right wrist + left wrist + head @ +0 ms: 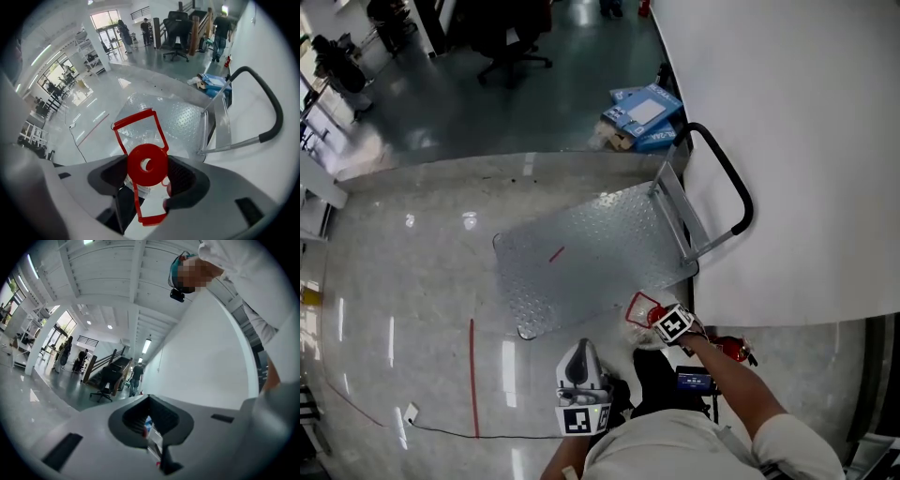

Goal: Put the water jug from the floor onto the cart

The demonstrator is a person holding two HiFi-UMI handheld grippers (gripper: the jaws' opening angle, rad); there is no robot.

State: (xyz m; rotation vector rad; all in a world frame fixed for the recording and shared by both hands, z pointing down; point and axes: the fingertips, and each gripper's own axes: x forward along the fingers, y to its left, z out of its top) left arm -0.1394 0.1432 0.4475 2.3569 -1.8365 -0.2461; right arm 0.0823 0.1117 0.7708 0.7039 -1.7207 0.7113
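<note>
R gripper (pixel 146 165) is clamping on water jug (pixel 639 311) at red cap (pixel 147 164), jug just off cart (pixel 581 253) near edge, L gripper (pixel 152 427) idling w/ jaws together, empty; transfer step, next prob. needing swing over deck & gentle set-down.

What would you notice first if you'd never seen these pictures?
The bright red cap of the water jug jumps out, gripped between the jaws of the right hand-held gripper. Just ahead lies the shiny metal cart, its black handle against the white wall.
</note>
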